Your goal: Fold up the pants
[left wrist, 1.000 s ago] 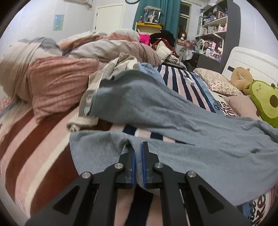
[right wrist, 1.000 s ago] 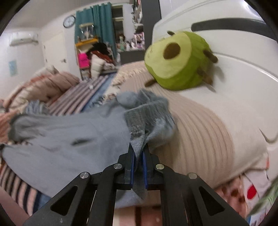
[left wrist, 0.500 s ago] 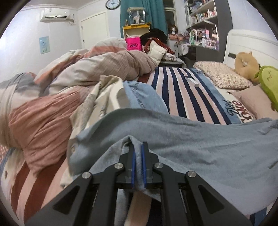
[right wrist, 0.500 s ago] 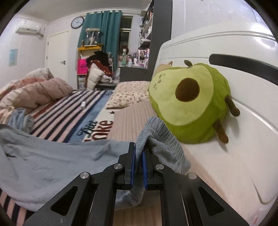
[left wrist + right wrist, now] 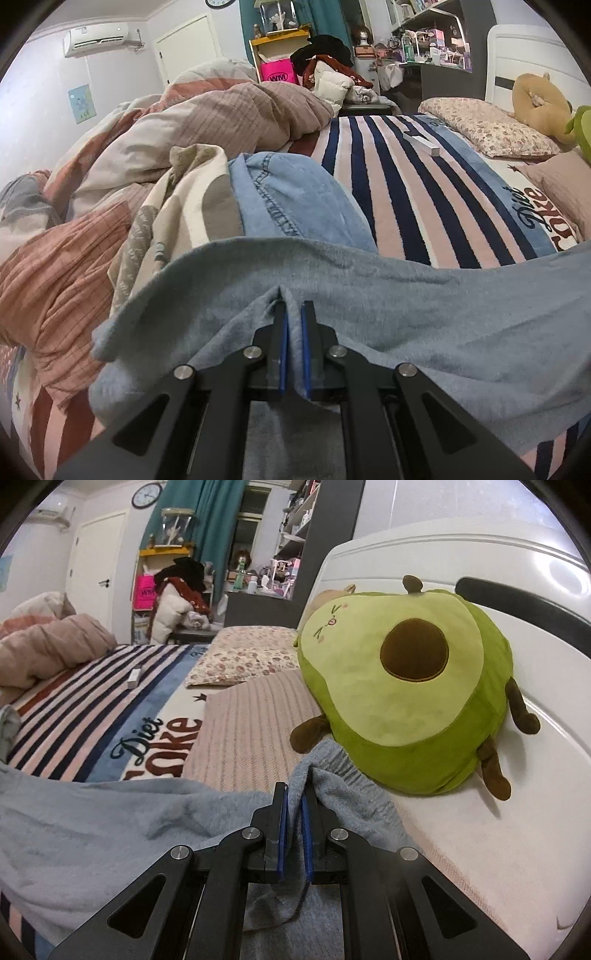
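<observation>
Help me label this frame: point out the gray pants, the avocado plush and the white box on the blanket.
gray pants (image 5: 424,317), left wrist view, stretched leg fabric.
avocado plush (image 5: 373,686), right wrist view, pale face.
white box (image 5: 424,144), left wrist view, its top.

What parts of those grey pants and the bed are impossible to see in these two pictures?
- Left wrist view: the pants run off the right edge, and the left gripper covers their near hem.
- Right wrist view: the right gripper hides the fabric beneath it, and the pants cover the blanket below.
- Neither view shows whether both legs are aligned.

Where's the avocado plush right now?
Right wrist view, right side: avocado plush leans on the white headboard, just beyond the right gripper pinching the pants.
</observation>
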